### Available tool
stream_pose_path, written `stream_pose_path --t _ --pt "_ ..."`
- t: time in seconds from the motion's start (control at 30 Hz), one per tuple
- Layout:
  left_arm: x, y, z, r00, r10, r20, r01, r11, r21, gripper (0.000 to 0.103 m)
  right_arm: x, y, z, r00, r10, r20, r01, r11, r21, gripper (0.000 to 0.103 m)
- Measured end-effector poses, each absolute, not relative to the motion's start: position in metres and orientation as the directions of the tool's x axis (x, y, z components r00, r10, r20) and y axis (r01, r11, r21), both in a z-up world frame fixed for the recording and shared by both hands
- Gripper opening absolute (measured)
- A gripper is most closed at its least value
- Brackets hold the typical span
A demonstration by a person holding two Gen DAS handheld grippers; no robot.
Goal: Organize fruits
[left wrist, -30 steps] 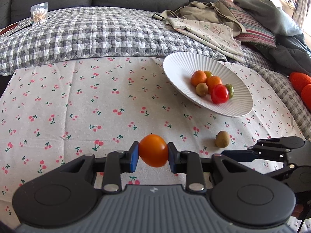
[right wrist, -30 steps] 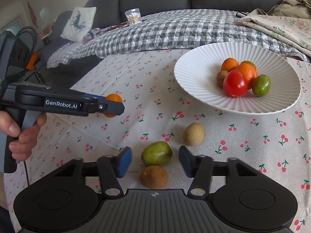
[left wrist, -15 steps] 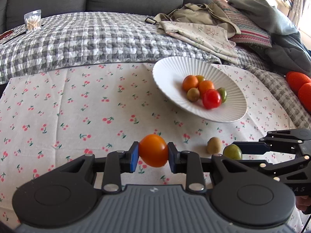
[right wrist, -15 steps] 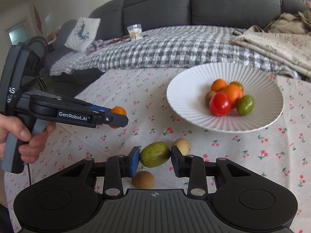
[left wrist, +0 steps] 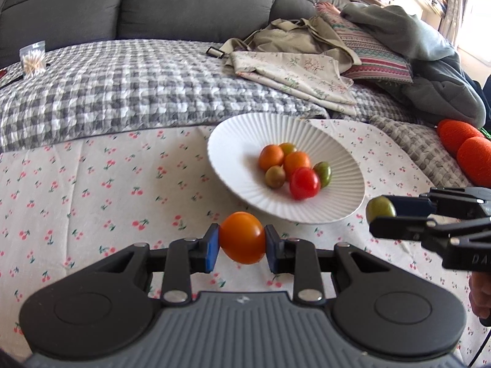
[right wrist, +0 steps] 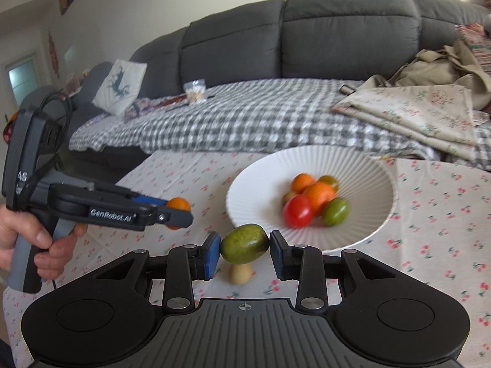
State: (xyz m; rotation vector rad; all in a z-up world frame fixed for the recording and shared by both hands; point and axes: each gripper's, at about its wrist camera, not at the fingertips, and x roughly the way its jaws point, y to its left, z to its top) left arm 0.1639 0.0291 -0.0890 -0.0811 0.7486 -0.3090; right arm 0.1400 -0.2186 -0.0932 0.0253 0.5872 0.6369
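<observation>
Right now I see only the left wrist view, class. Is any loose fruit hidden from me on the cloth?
Observer: Yes. One tan fruit lies on the cloth, showing just beneath the right tool in the right wrist view.
Operator: How does that tool hold its fruit?
Observer: The green fruit sits lengthwise between the two pads, clear of the cloth.
Operator: What holds my left tool?
Observer: A bare left hand holds the left tool, which carries the orange fruit.
</observation>
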Motion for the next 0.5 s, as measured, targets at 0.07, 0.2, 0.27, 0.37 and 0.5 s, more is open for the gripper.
stream_pose_path --t 0.07,0.2,0.27,0.37,0.5 --pt "0.166 0.025 -0.088 0.691 -0.308 -0.654 0.253 0.951 -0.181 0.029 0.143 -0.225 -0.09 0.663 0.558 -0.499 -0.539 0.819 0.199 0.034" --pt "0.171 0.017 -0.083 0.696 -0.314 -0.646 0.266 0.948 -0.175 0.029 0.149 -0.235 -0.085 0.688 0.542 -0.482 -0.515 0.833 0.203 0.034" --pt "0.175 0.013 -0.081 0.7 -0.315 -0.641 0.269 0.948 -0.172 0.029 0.152 -0.239 -0.084 0.701 0.53 -0.477 -0.501 0.842 0.199 0.034" --pt "0.183 0.009 -0.079 0.704 -0.317 -0.636 0.273 0.947 -0.17 0.029 0.159 -0.247 -0.084 0.719 0.509 -0.473 -0.475 0.857 0.199 0.034" --pt "0.195 0.001 -0.078 0.704 -0.32 -0.634 0.275 0.946 -0.171 0.029 0.169 -0.254 -0.086 0.739 0.477 -0.476 -0.443 0.876 0.192 0.034"
